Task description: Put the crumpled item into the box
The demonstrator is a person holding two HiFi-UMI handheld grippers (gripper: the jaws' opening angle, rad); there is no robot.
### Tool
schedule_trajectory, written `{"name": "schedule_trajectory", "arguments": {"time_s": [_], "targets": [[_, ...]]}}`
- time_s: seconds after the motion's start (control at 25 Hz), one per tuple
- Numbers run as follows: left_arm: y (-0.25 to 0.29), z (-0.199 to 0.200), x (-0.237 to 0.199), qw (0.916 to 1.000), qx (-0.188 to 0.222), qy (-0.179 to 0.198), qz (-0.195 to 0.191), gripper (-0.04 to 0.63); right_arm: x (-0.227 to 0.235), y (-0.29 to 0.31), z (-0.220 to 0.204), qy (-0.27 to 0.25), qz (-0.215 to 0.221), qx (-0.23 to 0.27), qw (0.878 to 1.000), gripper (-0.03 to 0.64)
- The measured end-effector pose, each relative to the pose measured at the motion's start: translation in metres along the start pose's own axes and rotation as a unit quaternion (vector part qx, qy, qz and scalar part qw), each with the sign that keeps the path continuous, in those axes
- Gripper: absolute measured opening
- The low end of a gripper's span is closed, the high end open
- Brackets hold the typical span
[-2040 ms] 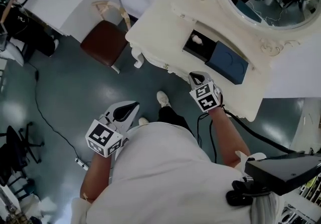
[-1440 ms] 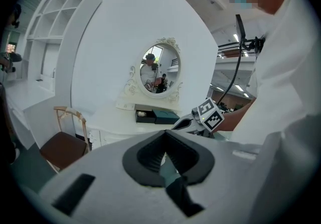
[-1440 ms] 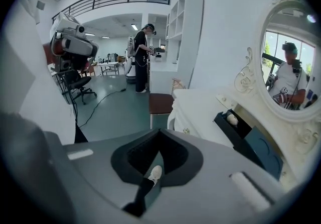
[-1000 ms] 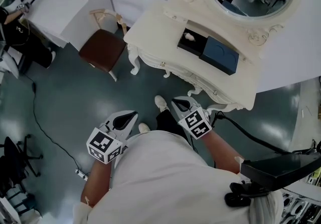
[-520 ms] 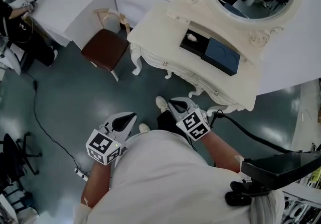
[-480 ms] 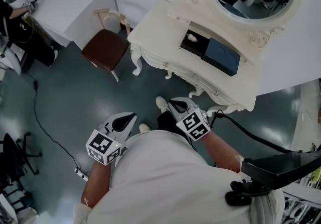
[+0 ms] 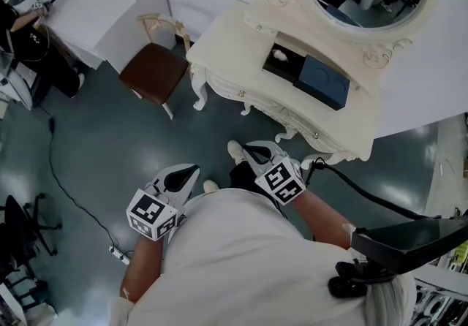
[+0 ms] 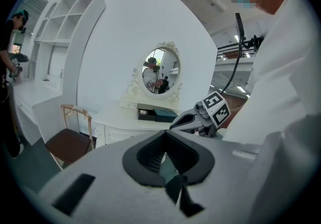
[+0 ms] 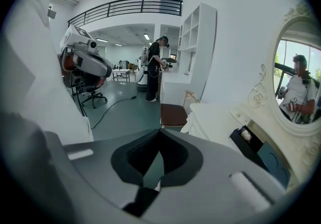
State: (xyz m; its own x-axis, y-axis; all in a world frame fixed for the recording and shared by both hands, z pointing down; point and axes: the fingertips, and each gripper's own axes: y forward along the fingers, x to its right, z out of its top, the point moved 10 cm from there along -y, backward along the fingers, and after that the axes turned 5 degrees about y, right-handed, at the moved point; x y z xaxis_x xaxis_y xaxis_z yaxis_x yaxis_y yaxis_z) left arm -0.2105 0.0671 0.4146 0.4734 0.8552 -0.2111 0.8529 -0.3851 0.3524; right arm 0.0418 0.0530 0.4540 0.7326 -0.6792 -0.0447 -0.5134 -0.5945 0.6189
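Left gripper (image 7: 194, 167), right gripper (image 7: 251, 147): closed, empty

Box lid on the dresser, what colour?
Dark blue lid, lying beside the open black box; clearest in the head view.

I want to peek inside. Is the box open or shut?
Open. The box shows a white crumpled item inside; its blue lid lies beside it.

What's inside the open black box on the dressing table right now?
A small white crumpled item lies at one end of the box; the rest of its dark interior looks bare. Whatever is beneath the item is covered.
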Motion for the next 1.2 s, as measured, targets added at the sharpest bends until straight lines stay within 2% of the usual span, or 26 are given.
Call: {"name": "schedule_trajectory", "arguments": {"time_s": [0.72,1.2], "targets": [[0.0,-0.003,-0.016,0.9999,-0.004,-0.012,-0.003,0.003,-0.001,0.011,0.009,-0.003,0.004,-0.007,1.0,0.002],[0.02,0.007,-0.032,0.9997,-0.013,-0.016,-0.013,0.003,0.019,0.021,0.011,0.001,0.007,-0.012,1.0,0.0]]}}
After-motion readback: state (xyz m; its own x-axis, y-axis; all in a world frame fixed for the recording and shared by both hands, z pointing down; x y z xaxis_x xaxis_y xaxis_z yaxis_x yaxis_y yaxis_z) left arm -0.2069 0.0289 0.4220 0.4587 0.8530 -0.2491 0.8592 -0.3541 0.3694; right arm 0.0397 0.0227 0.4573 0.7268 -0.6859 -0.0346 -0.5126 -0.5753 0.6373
